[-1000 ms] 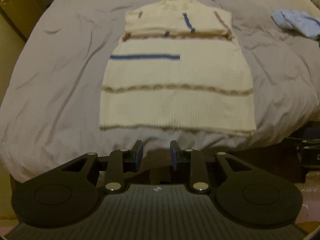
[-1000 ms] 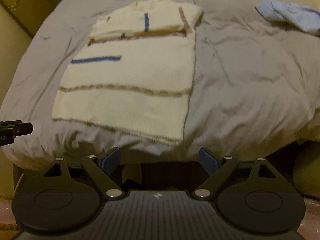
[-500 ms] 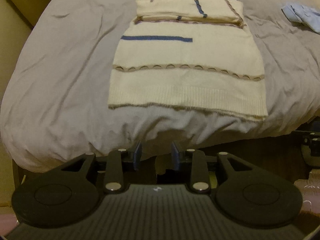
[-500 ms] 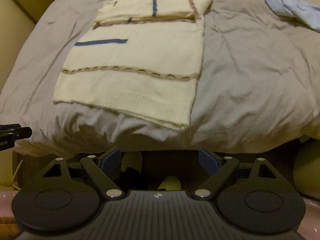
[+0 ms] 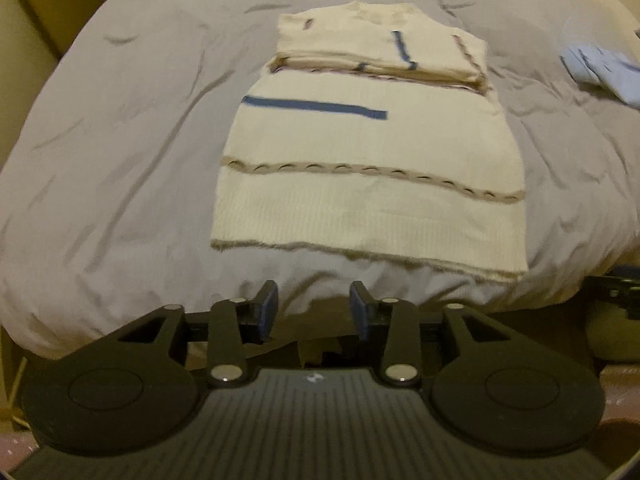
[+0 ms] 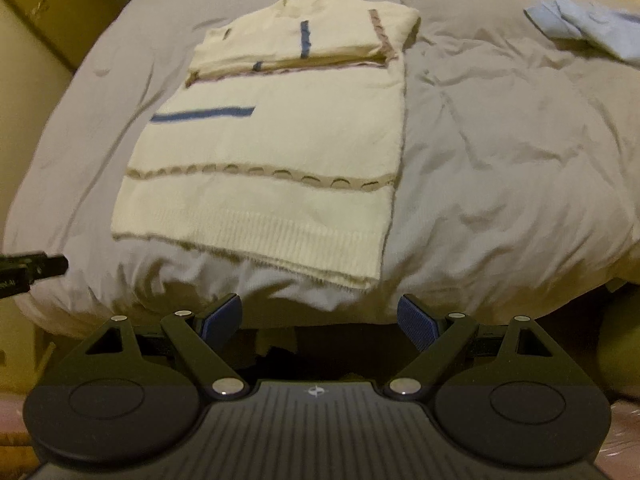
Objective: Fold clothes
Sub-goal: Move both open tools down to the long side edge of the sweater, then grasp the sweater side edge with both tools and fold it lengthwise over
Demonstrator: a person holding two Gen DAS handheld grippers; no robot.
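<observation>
Cream knit sweater (image 5: 372, 152), sleeves folded in, blue stripe

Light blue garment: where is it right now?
The light blue garment lies at the far right of the grey duvet in both wrist views, well apart from the cream sweater.

Blue garment (image 6: 592, 32) cut off at edge
</observation>
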